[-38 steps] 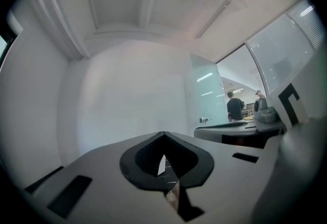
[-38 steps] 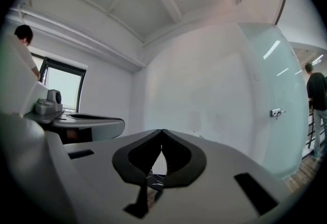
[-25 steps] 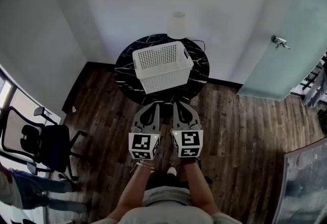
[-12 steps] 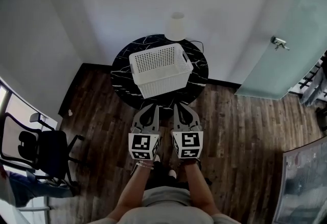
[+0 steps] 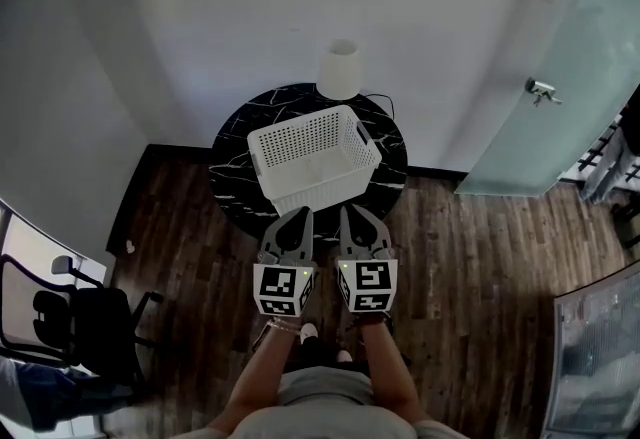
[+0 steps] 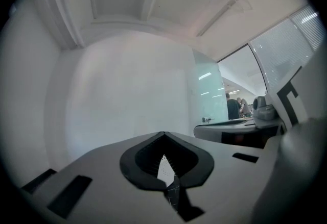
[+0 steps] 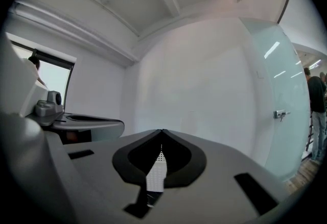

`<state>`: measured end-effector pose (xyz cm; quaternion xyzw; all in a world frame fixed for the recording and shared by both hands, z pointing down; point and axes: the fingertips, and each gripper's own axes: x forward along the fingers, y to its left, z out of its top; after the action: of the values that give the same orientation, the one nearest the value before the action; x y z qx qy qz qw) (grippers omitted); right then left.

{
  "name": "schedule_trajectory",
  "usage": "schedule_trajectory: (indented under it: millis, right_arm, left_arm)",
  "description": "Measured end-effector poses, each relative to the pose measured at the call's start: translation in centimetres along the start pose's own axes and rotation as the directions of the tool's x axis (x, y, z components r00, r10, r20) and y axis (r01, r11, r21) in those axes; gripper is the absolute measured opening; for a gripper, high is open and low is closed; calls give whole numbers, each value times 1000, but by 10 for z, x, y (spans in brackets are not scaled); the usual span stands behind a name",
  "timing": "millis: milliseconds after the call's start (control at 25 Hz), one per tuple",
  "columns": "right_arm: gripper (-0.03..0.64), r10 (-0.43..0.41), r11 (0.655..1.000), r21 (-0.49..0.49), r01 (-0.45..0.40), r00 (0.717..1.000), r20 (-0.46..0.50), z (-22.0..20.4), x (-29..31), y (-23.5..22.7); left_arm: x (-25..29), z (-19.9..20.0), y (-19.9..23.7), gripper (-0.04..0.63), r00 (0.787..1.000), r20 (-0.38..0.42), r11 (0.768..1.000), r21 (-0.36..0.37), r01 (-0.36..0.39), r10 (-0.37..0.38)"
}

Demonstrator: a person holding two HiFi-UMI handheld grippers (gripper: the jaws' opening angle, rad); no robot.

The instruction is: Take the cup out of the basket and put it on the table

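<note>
Nearer now: one basket [image 5: 312, 162] on one table [image 5: 233, 159]; left tool [image 5: 303, 213], right tool [image 5: 345, 212] closed.

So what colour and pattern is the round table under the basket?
The table is black with thin white marble-like veins; the head view shows it best.

One basket [image 5: 325, 187], one table [image 5: 228, 167], one lamp [image 5: 339, 68], one chair [image 5: 88, 323], two claws [image 5: 302, 214] [image 5: 344, 213].

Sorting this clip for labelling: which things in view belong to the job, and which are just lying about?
Job: white basket, round black table, left gripper, right gripper, both shut; no cup visible.
Lying about: white cylinder behind the basket, office chair, glass door.
</note>
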<state>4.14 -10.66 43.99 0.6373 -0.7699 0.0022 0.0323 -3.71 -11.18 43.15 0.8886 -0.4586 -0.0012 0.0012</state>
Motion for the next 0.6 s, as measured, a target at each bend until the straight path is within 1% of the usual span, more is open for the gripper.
schedule_trajectory:
  millis: [320, 600]
  right_arm:
    - [8, -43, 999, -2, 43, 999, 5, 2, 43, 15]
    - [8, -64, 998, 4, 64, 998, -21, -3, 63, 20]
  left_arm:
    - [23, 0, 42, -3, 999, 17, 999, -10, 37, -37]
    - [34, -8, 61, -3, 998, -7, 998, -17, 59, -59]
